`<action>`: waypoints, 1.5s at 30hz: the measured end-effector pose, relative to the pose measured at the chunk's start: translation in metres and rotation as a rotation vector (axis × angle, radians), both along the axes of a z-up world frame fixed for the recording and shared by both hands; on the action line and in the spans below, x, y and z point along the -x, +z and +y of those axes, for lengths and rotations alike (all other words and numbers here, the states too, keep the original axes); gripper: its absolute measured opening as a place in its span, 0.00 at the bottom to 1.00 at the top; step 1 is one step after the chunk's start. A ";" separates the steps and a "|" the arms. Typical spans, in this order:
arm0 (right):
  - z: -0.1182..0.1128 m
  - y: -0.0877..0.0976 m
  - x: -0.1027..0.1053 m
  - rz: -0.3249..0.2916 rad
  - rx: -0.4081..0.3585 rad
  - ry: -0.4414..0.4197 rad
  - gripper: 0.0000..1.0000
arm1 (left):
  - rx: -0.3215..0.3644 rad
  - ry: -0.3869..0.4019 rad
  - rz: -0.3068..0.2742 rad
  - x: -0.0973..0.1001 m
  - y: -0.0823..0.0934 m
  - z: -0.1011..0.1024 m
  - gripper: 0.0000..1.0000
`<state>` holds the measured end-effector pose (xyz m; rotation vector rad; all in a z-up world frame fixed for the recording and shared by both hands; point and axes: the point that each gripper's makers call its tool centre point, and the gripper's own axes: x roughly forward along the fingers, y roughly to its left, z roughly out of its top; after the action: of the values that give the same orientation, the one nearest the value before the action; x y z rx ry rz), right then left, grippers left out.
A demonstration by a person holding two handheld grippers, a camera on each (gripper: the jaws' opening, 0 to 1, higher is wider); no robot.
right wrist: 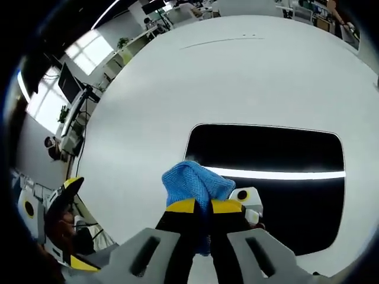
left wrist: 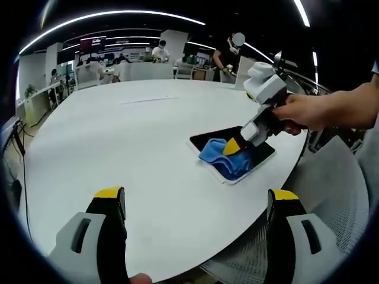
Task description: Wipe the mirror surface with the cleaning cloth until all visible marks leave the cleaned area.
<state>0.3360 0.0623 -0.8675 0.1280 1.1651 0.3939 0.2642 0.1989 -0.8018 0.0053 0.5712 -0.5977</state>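
A dark rectangular mirror point(left wrist: 260, 155) point(right wrist: 278, 177) lies flat on the white table, near its right edge in the left gripper view. A blue cleaning cloth point(left wrist: 222, 155) point(right wrist: 195, 183) rests bunched on the mirror's near corner. My right gripper point(right wrist: 202, 207) point(left wrist: 232, 147) is shut on the cloth and presses it onto the glass; a hand holds it from the right in the left gripper view. My left gripper point(left wrist: 195, 204) hovers open over bare tabletop, well short of the mirror, with nothing between its fingers.
The round white table point(left wrist: 130, 136) point(right wrist: 237, 77) stretches far to the left and back. A grey mesh chair point(left wrist: 337, 195) stands beyond the table's right edge. People and desks fill the office point(left wrist: 160, 56) behind. The mirror reflects a ceiling light strip point(right wrist: 278, 174).
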 end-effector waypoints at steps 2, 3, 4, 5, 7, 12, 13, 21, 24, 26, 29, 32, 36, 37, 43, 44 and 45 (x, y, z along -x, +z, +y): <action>0.000 0.000 -0.003 -0.001 0.002 0.003 0.02 | 0.000 0.000 0.000 0.000 0.000 0.000 0.99; 0.000 0.000 -0.004 -0.002 0.003 0.004 0.02 | 0.000 0.000 0.000 -0.001 0.001 0.000 0.99; 0.000 0.000 -0.006 -0.002 0.004 0.005 0.02 | 0.000 0.000 0.001 -0.001 0.001 0.000 0.99; 0.000 0.000 -0.007 -0.003 0.005 0.006 0.02 | 0.000 0.000 0.001 -0.001 0.001 0.000 0.99; 0.000 0.000 -0.009 -0.006 0.009 0.010 0.02 | -0.001 -0.001 0.001 -0.001 0.001 0.000 0.99; 0.001 0.001 -0.015 -0.013 0.020 0.023 0.02 | -0.002 -0.004 0.003 -0.001 0.001 0.000 0.99; 0.001 0.001 -0.017 -0.016 0.023 0.028 0.02 | -0.001 -0.004 0.004 -0.001 0.000 -0.001 0.99; 0.001 0.000 -0.028 -0.028 0.036 0.044 0.02 | 0.004 -0.005 0.004 -0.001 0.000 -0.003 0.99; 0.001 0.000 -0.032 -0.029 0.037 0.045 0.02 | 0.006 -0.003 0.004 -0.001 0.000 -0.003 0.99; 0.001 0.000 -0.036 -0.030 0.036 0.044 0.02 | 0.009 -0.001 0.005 -0.001 0.000 -0.004 0.99; 0.002 0.000 -0.040 -0.032 0.038 0.044 0.02 | 0.008 -0.003 0.007 0.001 -0.001 -0.005 0.99; 0.002 0.000 -0.044 -0.037 0.044 0.047 0.02 | 0.007 -0.006 0.011 0.002 -0.003 -0.005 0.99; 0.003 0.001 -0.051 -0.040 0.053 0.053 0.02 | 0.007 -0.007 0.014 0.003 -0.004 -0.007 0.99; 0.003 0.001 -0.053 -0.041 0.054 0.052 0.02 | 0.009 -0.007 0.013 0.002 -0.003 -0.007 0.99; 0.003 0.000 -0.064 -0.050 0.066 0.066 0.02 | 0.001 -0.010 0.009 0.001 -0.001 -0.008 0.99; 0.003 0.000 -0.064 -0.051 0.067 0.067 0.02 | 0.001 -0.011 0.009 0.001 -0.001 -0.008 0.99; 0.003 0.001 -0.065 -0.051 0.066 0.067 0.02 | 0.002 -0.011 0.008 0.001 0.000 -0.008 0.99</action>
<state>0.4011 0.0653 -0.8669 0.0209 1.1334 0.4151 0.2631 0.1906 -0.8022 0.0042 0.5791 -0.6090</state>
